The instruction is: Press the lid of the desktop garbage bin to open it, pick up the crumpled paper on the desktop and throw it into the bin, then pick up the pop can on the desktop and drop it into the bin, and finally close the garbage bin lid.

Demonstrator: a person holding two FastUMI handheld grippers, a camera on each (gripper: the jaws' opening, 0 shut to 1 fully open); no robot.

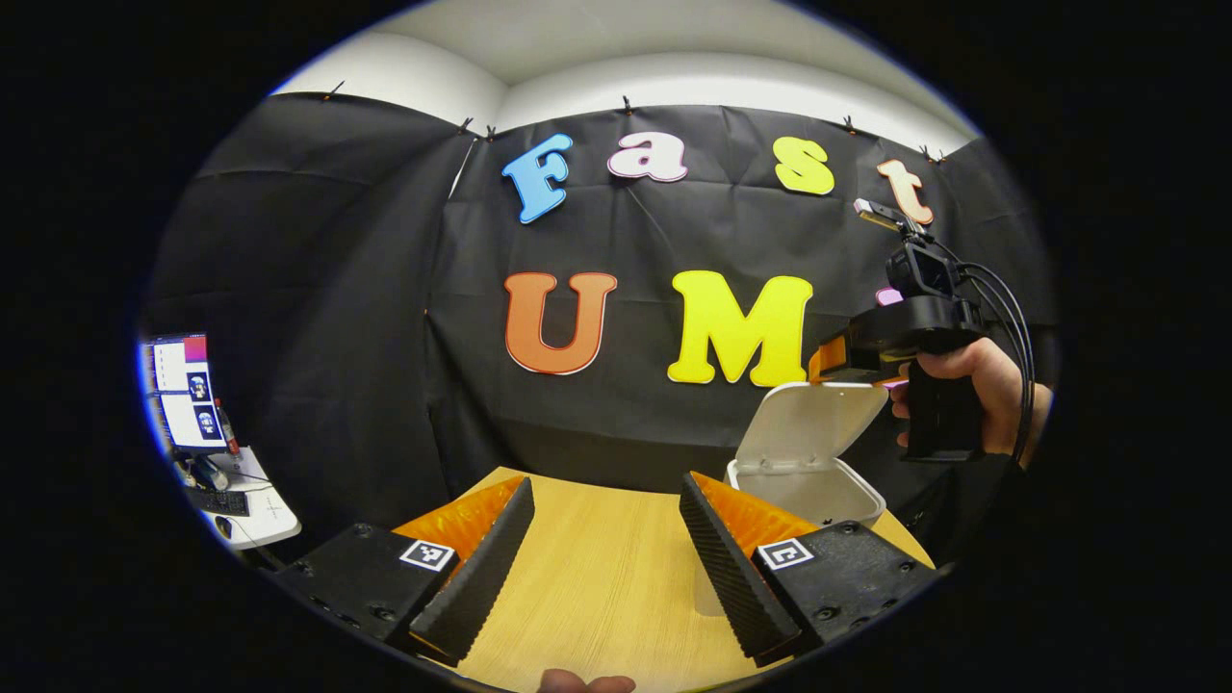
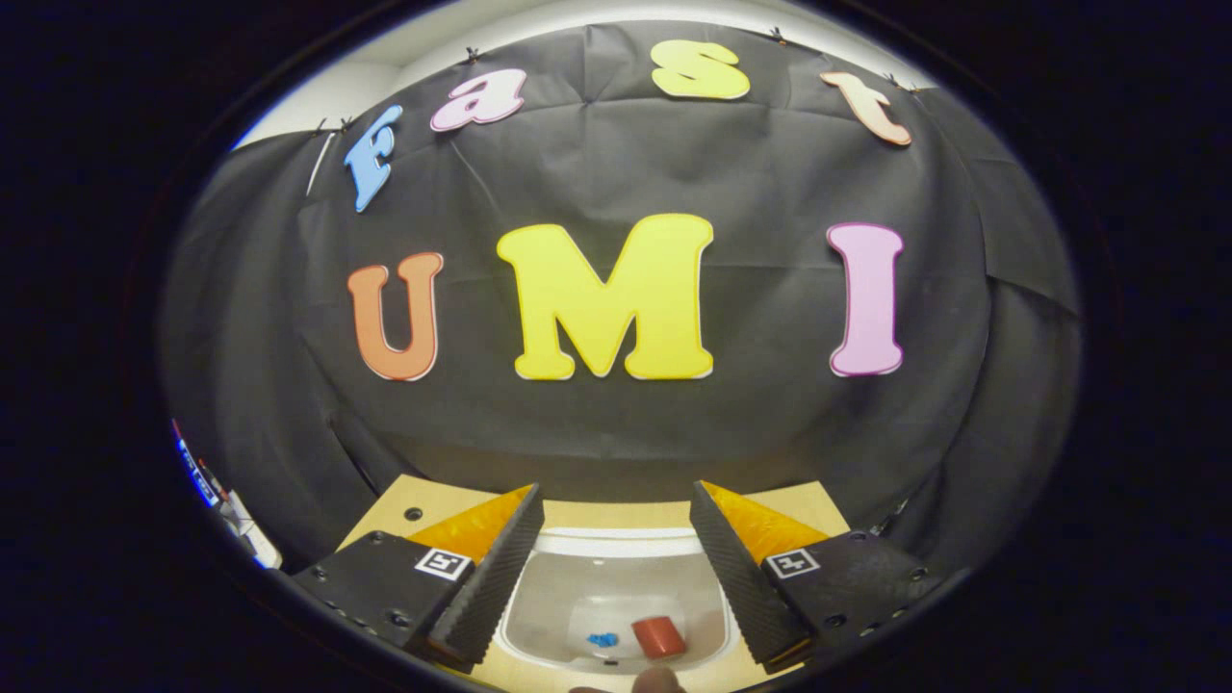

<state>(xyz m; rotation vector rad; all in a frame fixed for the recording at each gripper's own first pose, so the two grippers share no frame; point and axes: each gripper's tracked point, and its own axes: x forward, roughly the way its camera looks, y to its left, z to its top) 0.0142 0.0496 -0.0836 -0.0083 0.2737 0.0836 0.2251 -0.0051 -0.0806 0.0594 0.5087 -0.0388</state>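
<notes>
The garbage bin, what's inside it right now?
Inside the garbage bin lie a red pop can and a small blue scrap. The gripper fingers cover the bin's sides.

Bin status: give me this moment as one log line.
bin: lid up | can inside | right gripper: open above bin | left gripper: open

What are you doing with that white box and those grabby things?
A person is tidying a wooden table with two hand-held grippers. The white garbage bin stands open, its lid tipped up. The right gripper hovers over the bin with its jaws open and empty. Down inside lie a red can and a small blue thing. The left gripper waits over the table, jaws open too. Closing the lid looks like what is left.
</notes>
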